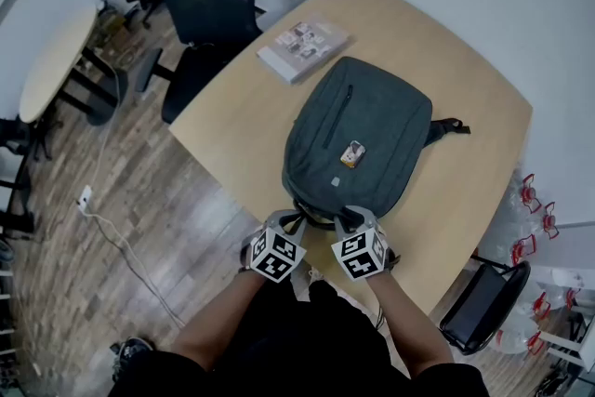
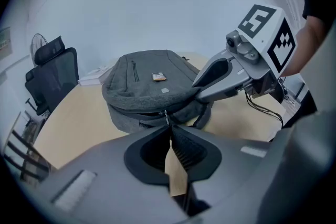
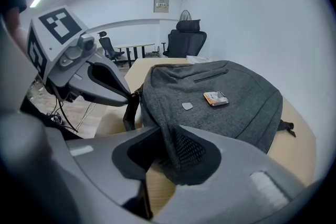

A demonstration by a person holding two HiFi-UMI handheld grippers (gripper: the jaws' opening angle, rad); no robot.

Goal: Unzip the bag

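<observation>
Tabletop (image 1: 465,200) under backpack (image 1: 381,121), lengthwise away, handle end nearest

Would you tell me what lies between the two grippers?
The head view shows the dark carry handle of the backpack between the left gripper and the right gripper.

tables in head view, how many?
2. The near table sits centre frame, under the backpack. The second table is at the left edge. More may lie outside the frame.
</observation>
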